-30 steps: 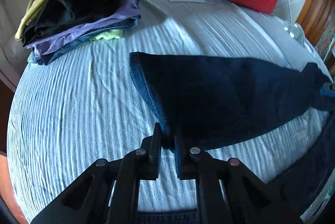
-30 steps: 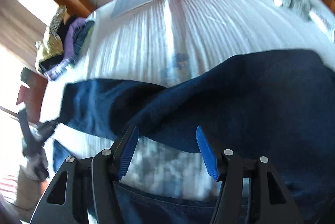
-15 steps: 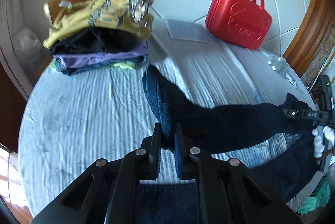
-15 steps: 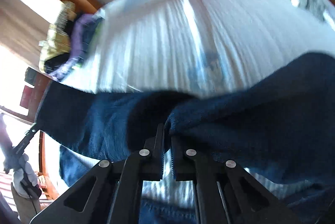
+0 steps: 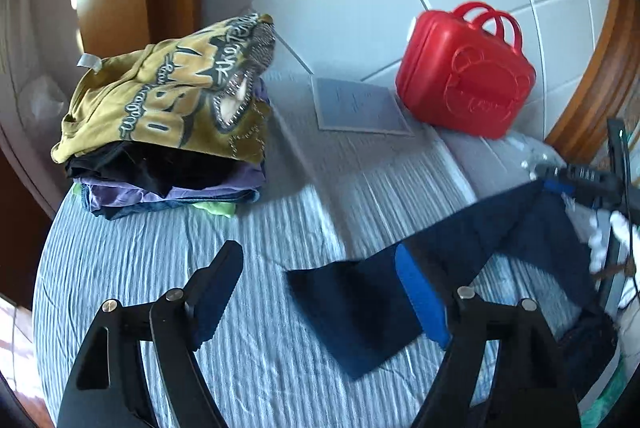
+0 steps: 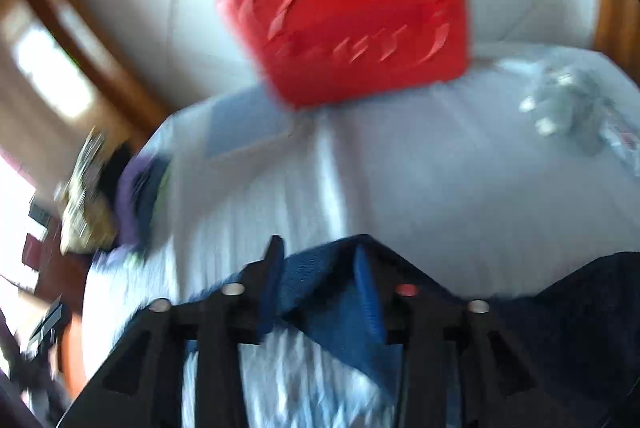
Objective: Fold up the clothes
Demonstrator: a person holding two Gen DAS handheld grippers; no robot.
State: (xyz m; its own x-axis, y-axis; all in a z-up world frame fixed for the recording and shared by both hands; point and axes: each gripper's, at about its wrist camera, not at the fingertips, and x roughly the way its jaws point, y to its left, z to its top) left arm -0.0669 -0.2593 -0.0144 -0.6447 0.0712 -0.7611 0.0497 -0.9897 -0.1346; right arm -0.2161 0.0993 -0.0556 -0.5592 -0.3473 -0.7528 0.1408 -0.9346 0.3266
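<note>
Dark blue jeans [image 5: 360, 312] lie across the striped white bedspread [image 5: 160, 240]; one leg stretches up to the right, lifted off the bed. My left gripper [image 5: 320, 292] is open above the bed, its right finger over the leg's end, holding nothing. My right gripper [image 5: 560, 183] shows at the far right of the left wrist view, holding the raised end of the jeans. In the blurred right wrist view its jaws [image 6: 318, 288] stand partly apart with denim [image 6: 320, 304] between them.
A stack of folded clothes [image 5: 168, 131] with a yellow printed shirt on top sits at the back left. A red plastic case [image 5: 464, 75] and a grey sheet [image 5: 356, 105] lie at the back by the tiled wall. A small grey object [image 6: 560, 103] lies at the right.
My left gripper has opened and let go of the jeans leg, which dropped onto the bed. My right gripper closed on the jeans, lifted them, and now shows a wider gap.
</note>
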